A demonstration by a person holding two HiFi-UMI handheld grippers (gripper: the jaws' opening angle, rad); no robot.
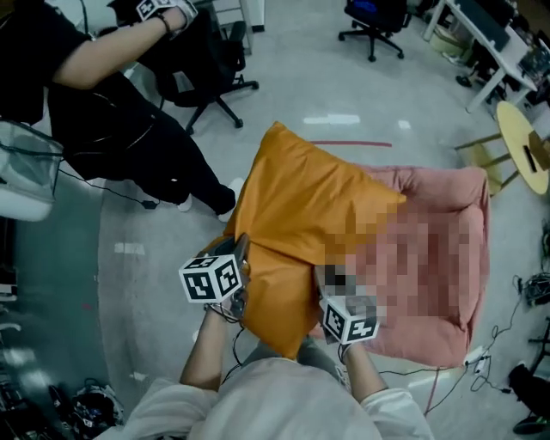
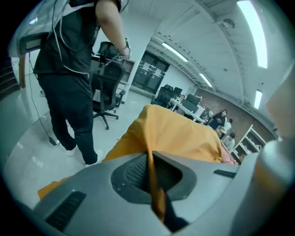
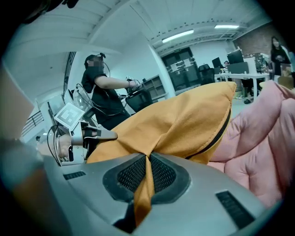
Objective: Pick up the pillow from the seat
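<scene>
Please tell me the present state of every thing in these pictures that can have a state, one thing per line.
Orange fabric pillow: pinched at its near edge by both grippers, raised and tilted; contact with the seat unclear.
Left gripper: shut on the pillow's fabric.
Right gripper: shut on the pillow's fabric.
Pink padded seat: on the floor, partly covered by the pillow.
Black office chair: upright, unoccupied.
</scene>
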